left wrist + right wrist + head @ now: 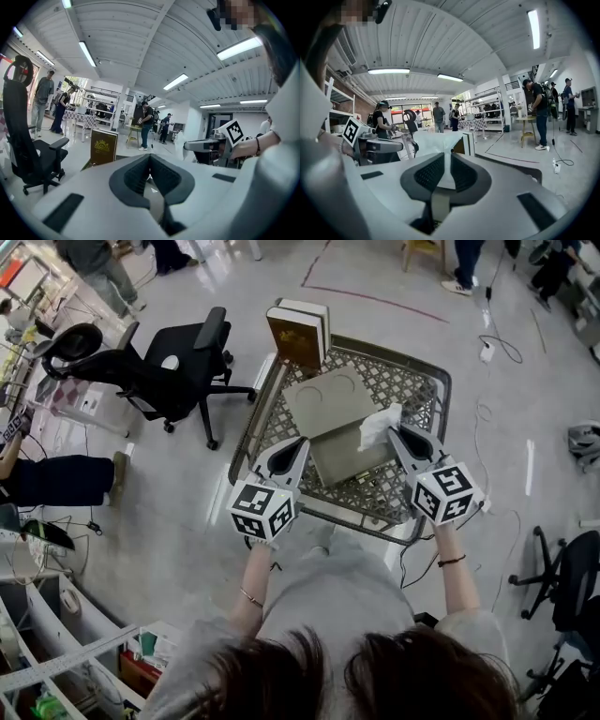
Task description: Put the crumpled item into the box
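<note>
Over the mesh bench (417, 390): right tongs (396, 430) clamped on the white crumpled item (378, 425), poised at the right edge of the grey box (339, 463). Left tongs (300, 444) closed, empty, beside the box. Step: delivery. Next, likely: centre over the box, lower, release.

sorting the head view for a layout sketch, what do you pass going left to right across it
black office chair → left tool → crumpled white item → right tool → grey bundle on the floor
</note>
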Demonstrator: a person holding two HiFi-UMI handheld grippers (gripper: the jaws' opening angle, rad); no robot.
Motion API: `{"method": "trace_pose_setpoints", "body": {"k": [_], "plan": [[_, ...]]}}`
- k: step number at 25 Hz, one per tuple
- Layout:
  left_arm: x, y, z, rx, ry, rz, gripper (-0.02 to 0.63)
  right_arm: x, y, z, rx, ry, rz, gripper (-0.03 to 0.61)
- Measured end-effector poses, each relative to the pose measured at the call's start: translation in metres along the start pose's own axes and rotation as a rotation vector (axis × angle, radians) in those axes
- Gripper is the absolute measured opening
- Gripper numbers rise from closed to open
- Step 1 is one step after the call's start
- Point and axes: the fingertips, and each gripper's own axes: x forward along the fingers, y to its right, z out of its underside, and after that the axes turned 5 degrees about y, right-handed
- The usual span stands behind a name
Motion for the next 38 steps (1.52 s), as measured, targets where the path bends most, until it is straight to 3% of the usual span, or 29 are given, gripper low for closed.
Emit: {"method": "trace_pose_setpoints", "body": {"k": [12, 19, 38], "plan": [[0.020, -0.020, 0.058, -0.128, -0.147, -0.030, 0.017, 0.047, 0.023, 0.066, 0.112, -0.161, -0.031, 0.058], [0.032, -0.041, 0.096, -0.194, -0.222, -0.052, 0.017, 0.073, 0.034, 0.102, 0.122, -0.262, -0.046, 0.058], [0.056, -0.037, 0.166, -0.325, -0.353, -0.020, 0.017, 0.098, 0.032, 0.202, 0.203, -0.584, -0.139, 0.058]]}}
